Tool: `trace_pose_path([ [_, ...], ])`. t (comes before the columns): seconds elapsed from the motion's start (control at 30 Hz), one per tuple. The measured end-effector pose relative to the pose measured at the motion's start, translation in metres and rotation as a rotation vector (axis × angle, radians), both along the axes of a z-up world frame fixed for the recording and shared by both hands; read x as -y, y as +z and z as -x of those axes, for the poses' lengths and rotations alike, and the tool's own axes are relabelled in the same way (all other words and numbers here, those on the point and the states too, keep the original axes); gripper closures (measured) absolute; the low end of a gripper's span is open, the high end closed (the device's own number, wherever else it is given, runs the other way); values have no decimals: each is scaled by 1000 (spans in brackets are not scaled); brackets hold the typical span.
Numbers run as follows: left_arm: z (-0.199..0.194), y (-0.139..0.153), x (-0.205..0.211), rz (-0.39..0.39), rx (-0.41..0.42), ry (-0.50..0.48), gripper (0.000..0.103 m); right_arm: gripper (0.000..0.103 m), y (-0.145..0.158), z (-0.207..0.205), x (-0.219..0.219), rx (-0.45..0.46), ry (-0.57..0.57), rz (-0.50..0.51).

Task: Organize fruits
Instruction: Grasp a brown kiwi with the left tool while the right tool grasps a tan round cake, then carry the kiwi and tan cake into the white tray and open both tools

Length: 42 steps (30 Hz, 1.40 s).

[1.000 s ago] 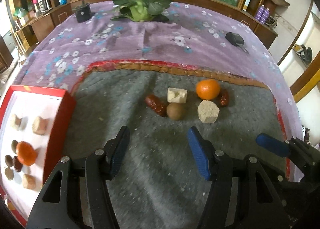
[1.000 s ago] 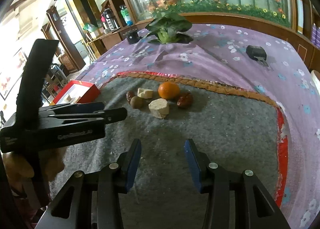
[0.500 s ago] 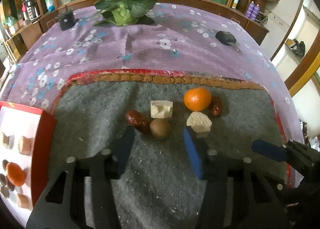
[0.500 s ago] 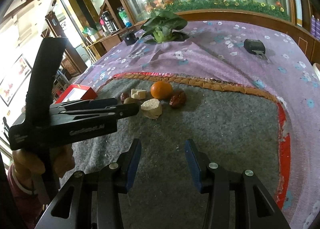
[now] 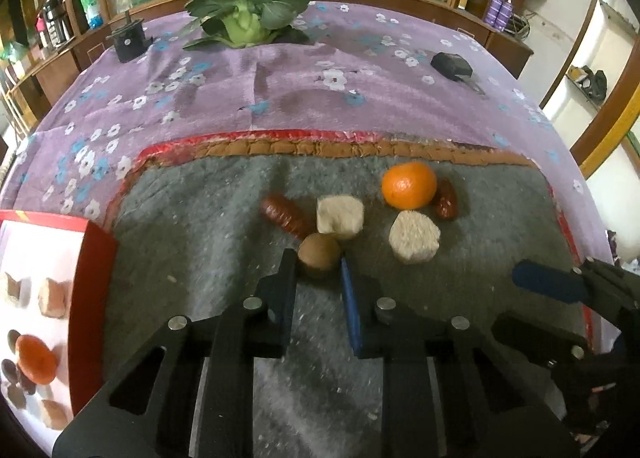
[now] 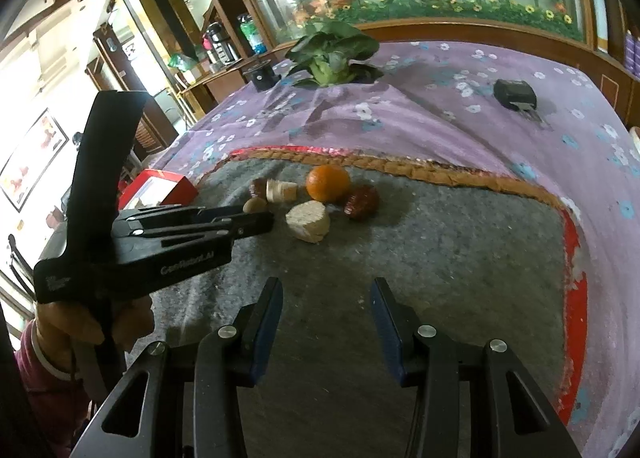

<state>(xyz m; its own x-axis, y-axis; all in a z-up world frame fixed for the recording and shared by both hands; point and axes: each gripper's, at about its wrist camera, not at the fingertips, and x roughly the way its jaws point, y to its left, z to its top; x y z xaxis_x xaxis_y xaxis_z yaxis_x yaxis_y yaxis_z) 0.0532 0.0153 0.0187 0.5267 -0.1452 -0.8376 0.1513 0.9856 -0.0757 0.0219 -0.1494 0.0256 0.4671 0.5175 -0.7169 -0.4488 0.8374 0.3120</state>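
Observation:
On the grey mat (image 5: 200, 258) lie a small brown round fruit (image 5: 319, 252), a red date (image 5: 285, 212), a pale cube (image 5: 340, 214), an orange (image 5: 409, 185), a second date (image 5: 446, 200) and a pale chunk (image 5: 414, 236). My left gripper (image 5: 318, 270) has its jaws narrowed around the brown fruit, fingertips at its two sides. My right gripper (image 6: 326, 294) is open and empty over bare mat, short of the pile; the orange (image 6: 328, 183) and pale chunk (image 6: 308, 220) show ahead of it. The left gripper (image 6: 256, 220) shows there from the side.
A red-rimmed white box (image 5: 92, 258) at the left holds an orange (image 5: 35, 358) and several pieces. On the purple flowered cloth (image 5: 280, 98) behind stand a leafy green vegetable (image 5: 244, 14), a black pot (image 5: 128, 40) and a black device (image 5: 452, 66).
My left gripper has moved forward to the pile and its jaws have narrowed around the brown fruit. My right gripper has stayed open and nearly still.

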Motion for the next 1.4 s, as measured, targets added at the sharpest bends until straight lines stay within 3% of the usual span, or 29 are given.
trace_pose_path([
  [0.23,18,8,-11,12,14,18,83,59,-6,-15,-31,19,53,73],
  [0.47,31,11,-16,-7,31,39,83,59,-14,-43,-53,34,28,121],
  [0.5,32,11,-17,-11,31,43,83,59,-15,-44,-56,39,25,137],
  [0.53,33,11,-18,-15,34,49,83,67,-15,-45,-57,54,16,159],
  [0.6,36,11,-21,-23,38,55,83,75,-13,-40,-56,58,12,161],
  [0.93,53,23,-41,-9,58,96,83,75,16,6,-54,102,12,112],
  [1.4,92,44,-100,-22,117,224,83,75,37,47,-122,149,173,105],
])
